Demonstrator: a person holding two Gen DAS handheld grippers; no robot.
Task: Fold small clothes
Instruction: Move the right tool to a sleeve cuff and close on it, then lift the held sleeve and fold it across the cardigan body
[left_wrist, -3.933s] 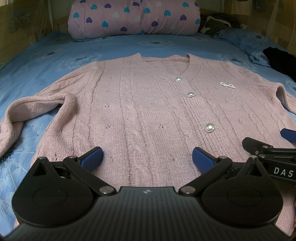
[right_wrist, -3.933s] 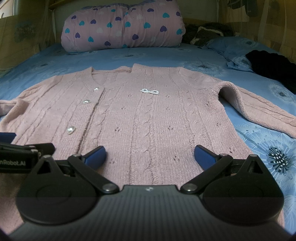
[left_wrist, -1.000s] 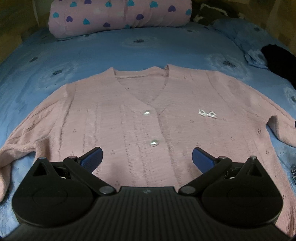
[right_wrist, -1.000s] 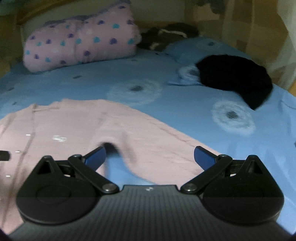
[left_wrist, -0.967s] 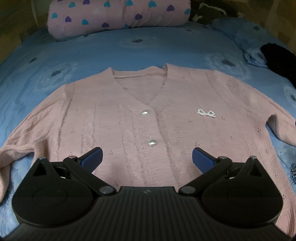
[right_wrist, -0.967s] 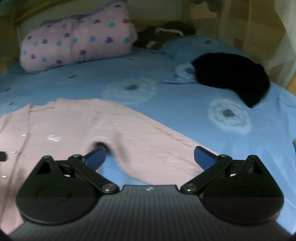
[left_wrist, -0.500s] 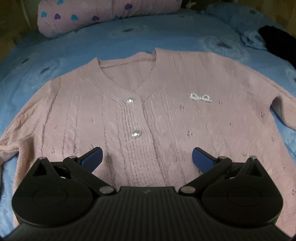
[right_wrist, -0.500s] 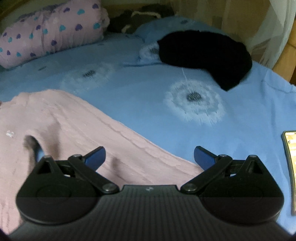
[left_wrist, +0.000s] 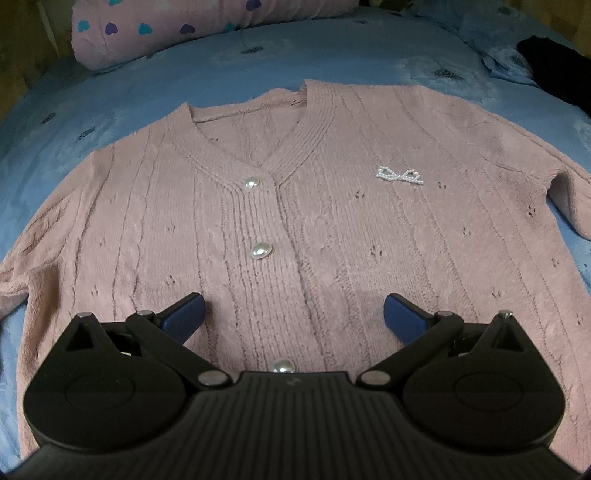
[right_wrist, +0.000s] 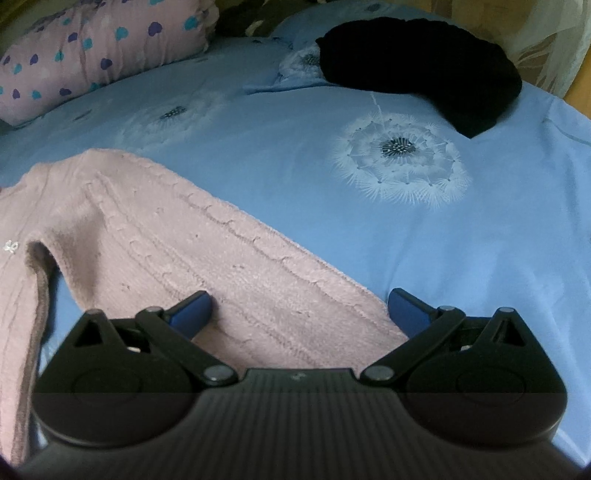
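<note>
A pink knitted cardigan (left_wrist: 332, 221) lies flat, front up, on the blue bed, with pearl buttons (left_wrist: 261, 251) down the middle and a pearl bow (left_wrist: 399, 175) on the chest. My left gripper (left_wrist: 293, 317) is open and empty, low over the cardigan's middle. My right gripper (right_wrist: 299, 310) is open and empty, over the cardigan's right sleeve (right_wrist: 229, 258), which stretches out toward the lower right. The sleeve's cuff is hidden under the right gripper body.
The blue sheet (right_wrist: 461, 229) has dandelion prints. A pink bolster with hearts (left_wrist: 192, 26) lies at the head of the bed. A black garment (right_wrist: 424, 66) lies at the far right, also seen in the left wrist view (left_wrist: 554, 70).
My left gripper has moved in lower over the cardigan's chest. My right gripper has swung right and come down over the outstretched right sleeve. Both stay open.
</note>
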